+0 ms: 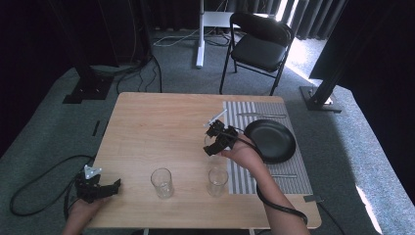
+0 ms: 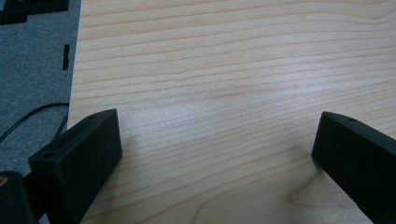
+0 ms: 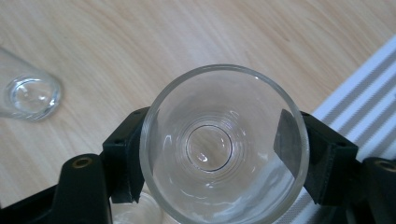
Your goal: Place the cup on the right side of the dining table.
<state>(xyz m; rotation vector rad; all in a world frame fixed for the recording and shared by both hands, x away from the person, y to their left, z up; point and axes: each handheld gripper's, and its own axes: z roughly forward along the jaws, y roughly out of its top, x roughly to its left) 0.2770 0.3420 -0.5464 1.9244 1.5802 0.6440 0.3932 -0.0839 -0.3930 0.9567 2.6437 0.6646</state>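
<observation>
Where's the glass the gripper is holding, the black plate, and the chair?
held glass (image 3: 224, 144), right gripper view, its round bottom.
black plate (image 1: 270, 140), high view, its middle.
chair (image 1: 259, 51), high view, its seat.

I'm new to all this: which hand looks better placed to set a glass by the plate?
The right, probably. The right gripper is shut on a glass and hovers beside the plate on the striped mat. The left gripper is open, holds nothing, and sits at the table's near left corner.

Recording studio or lab: dark curtains, floor-mounted stands, trailing cables, carpet, one wooden table.
</observation>
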